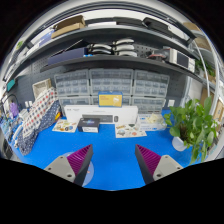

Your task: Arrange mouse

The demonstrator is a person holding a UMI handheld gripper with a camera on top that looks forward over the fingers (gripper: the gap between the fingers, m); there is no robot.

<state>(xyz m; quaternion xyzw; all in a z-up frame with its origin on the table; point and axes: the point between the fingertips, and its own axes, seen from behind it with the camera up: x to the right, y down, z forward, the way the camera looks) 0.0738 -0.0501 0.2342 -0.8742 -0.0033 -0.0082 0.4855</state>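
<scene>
At nine o'clock, patterned bags (38, 113) crowd the blue table (110, 150). The gripper (113, 161) hangs wide open, holding nothing. No mouse is visible, perhaps hidden among clutter at twelve. At three o'clock, the potted plant (192, 122) risks being knocked while searching.

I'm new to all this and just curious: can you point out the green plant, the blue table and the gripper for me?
Green plant (193, 122), gripper view, on its leaves.
Blue table (110, 152), gripper view, bare top ahead of the fingers.
Gripper (113, 160), gripper view, the open gap midway between its fingertips.
</scene>
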